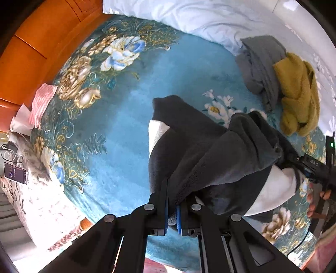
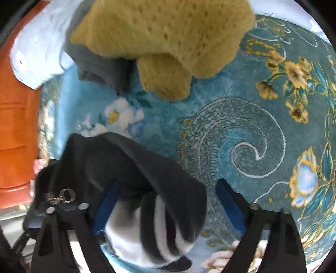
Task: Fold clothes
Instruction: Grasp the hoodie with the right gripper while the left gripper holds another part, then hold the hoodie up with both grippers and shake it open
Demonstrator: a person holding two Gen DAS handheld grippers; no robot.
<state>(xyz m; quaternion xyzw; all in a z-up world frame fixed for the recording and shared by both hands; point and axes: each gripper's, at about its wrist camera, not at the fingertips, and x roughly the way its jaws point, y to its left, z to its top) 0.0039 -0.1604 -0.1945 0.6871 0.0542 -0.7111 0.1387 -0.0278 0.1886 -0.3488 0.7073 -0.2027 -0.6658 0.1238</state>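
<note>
The left gripper (image 1: 172,212) was clamped on a fold of the dark fleece garment (image 1: 210,151), its blue pads pressed close together with fabric between them. The garment, dark grey with white bands, lay bunched on the blue floral blanket (image 1: 117,130), extending from the frame centre toward 4 o'clock in the left wrist view. The right gripper (image 2: 168,208) stood spread wide, its blue pads (image 2: 229,205) well apart; the garment's striped part (image 2: 151,226) draped between them without being pinched. A mustard knit sweater (image 1: 298,94) rested against a folded grey garment (image 1: 260,69) at 2 o'clock. A white duvet (image 1: 199,16) lay at 12 o'clock.
</note>
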